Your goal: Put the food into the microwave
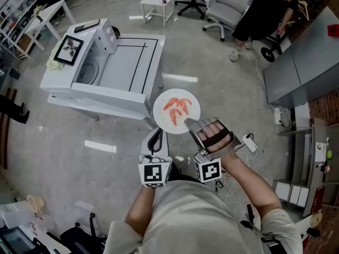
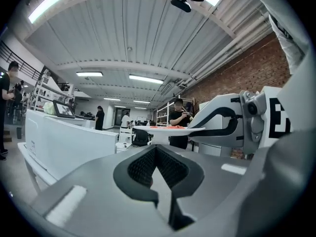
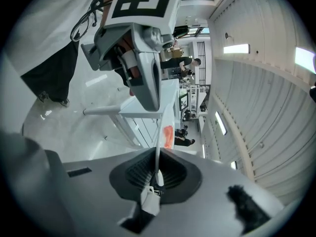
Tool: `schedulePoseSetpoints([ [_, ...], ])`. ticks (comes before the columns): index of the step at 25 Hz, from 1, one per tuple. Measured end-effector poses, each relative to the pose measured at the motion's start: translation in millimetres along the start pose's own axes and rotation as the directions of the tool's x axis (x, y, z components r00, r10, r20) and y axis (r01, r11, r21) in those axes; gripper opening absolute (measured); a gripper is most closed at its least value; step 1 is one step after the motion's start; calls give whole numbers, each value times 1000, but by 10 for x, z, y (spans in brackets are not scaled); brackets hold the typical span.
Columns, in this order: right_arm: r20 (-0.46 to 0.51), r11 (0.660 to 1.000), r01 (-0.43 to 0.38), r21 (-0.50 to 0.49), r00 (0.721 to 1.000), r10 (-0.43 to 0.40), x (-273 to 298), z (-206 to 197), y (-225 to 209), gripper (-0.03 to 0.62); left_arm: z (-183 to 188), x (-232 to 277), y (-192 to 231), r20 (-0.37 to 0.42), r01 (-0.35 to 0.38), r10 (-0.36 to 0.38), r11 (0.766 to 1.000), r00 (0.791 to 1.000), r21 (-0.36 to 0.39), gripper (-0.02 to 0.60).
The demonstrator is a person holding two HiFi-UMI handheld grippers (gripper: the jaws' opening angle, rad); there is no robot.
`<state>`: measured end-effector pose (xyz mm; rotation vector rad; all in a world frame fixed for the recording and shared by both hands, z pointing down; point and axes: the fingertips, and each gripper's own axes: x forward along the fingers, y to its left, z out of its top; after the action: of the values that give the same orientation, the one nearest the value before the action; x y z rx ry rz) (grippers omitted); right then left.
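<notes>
- Plate [image 1: 193, 109], white, w/ orange shrimp [image 1: 176, 107] on it, is held in mid-air over the floor, just beside the near corner of a white unit [image 1: 122, 70].
- R gripper [image 1: 188, 122]: jaws clamped on plate's near rim. R gripper view shows the plate edge-on, running straight into the jaws.
- L gripper [image 1: 155, 134]: just beside the plate on its left, lower in head view. Its own view shows jaws together w/ nothing betw. them, and the plate ahead and to the right, apart from it.
- White unit stands directly ahead of the plate. A framed picture [image 1: 69, 49] lies on its far-left top, w/ a slim dark item [image 1: 87, 25] beyond.
- Further off: small white table [image 1: 158, 3], grey office chair [image 1: 229, 4], seated person in black [image 1: 265, 12], and a grey cabinet [image 1: 302, 67] at right.
- Power strip [image 1: 249, 142] + cables lie on the floor near the R forearm.
- Microwave can't be picked out w/ certainty, as the unit is seen only from above.
- Seated person is cut off by the top edge. L gripper's tips are hard to make out in head view.
</notes>
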<state>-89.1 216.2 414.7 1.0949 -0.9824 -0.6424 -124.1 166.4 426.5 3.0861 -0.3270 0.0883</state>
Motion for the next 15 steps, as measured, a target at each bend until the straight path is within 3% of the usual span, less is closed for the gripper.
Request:
schedulePoseSetpoints([
  [8,-26,1000,-17,4,1000,17,509,-623,26,26,-1,889,-36,30,-3,2,1000,1000,21,8],
  [15,19,998,-21,-65,1000,23,1270,-1098,-191,26,78,1779,233,29,-88,88,996,996,-32,8],
])
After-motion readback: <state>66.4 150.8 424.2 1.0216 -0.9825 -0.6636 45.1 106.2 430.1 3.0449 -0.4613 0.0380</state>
